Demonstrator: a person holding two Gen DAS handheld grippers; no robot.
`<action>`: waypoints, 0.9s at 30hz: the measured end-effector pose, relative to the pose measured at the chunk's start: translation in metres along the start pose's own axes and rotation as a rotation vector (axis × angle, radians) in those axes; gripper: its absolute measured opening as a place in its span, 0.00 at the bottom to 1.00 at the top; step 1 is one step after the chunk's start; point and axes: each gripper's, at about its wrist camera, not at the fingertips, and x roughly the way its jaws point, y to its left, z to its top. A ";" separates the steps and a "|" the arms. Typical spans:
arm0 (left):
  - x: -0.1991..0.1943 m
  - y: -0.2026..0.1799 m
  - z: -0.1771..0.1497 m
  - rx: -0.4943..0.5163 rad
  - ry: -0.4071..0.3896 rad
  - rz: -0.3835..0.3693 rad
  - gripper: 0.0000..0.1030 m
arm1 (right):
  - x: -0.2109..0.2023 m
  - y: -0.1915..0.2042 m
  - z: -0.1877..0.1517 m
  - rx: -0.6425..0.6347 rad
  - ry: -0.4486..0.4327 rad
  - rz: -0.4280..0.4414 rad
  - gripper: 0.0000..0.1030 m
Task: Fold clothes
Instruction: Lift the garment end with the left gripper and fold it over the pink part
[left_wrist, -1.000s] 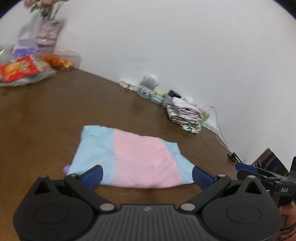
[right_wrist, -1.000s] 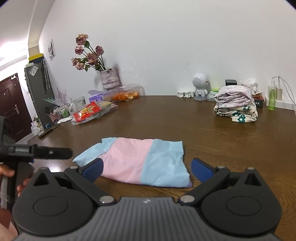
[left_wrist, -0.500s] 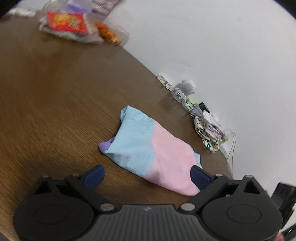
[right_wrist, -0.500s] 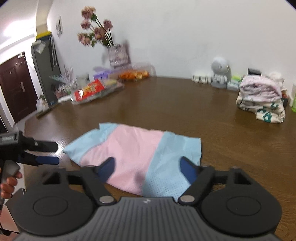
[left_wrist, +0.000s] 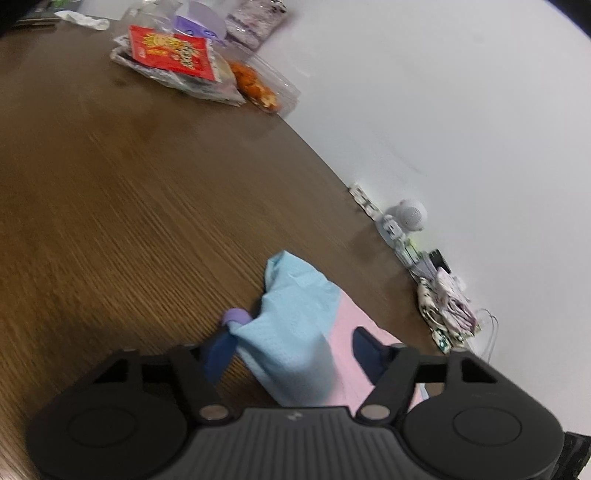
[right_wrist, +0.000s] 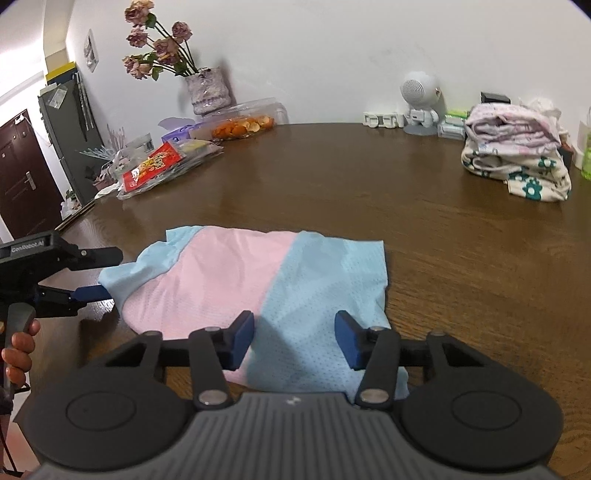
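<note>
While the pink-and-blue shirt (right_wrist: 255, 284) lies on the table (right_wrist: 369, 206), both tongs gape: left tongs (left_wrist: 290, 349) at its left corner, right tongs (right_wrist: 294, 341) astride the near hem. Pinch every layer together.

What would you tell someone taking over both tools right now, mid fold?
Left tool: open, fingers either side of the left end of the pink and light-blue mesh garment; no grip yet.
Right tool: open, over the garment's near blue edge, holding nothing.
The garment lies partly folded on the brown wooden table; a folded clothes pile sits far right.
Left to do: grip both ends, fold further.
</note>
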 end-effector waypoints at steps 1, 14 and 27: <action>0.000 0.001 0.000 -0.006 -0.005 0.010 0.48 | 0.002 -0.001 -0.001 0.005 0.005 0.001 0.46; 0.005 0.008 -0.009 -0.028 -0.017 0.027 0.12 | 0.004 -0.006 -0.005 0.055 0.010 0.014 0.46; 0.012 -0.103 -0.030 0.604 -0.053 -0.085 0.03 | -0.007 -0.025 -0.013 0.158 0.016 0.088 0.46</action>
